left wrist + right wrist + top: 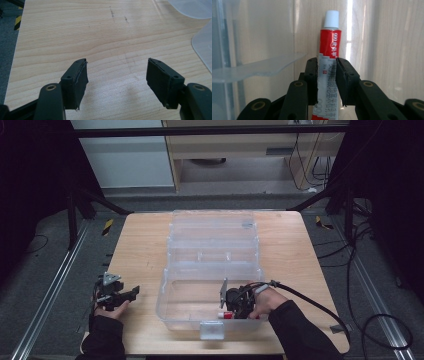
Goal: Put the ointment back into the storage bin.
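We see the right tongs (327,80) pinching a flattened red-and-white ointment tube (329,50) with a white cap, inside the clear plastic storage box (165,295). The left tongs (117,82) rest spread over the pale wood-grain bench (75,32).

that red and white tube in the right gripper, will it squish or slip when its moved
The tube is probably soft: it looks flattened where the right gripper clamps its body, so a hard squeeze may dent it. It looks small and likely light. Its glossy skin could slide, though the pads grip both flat sides. Laid down, the flattened end should limit rolling.
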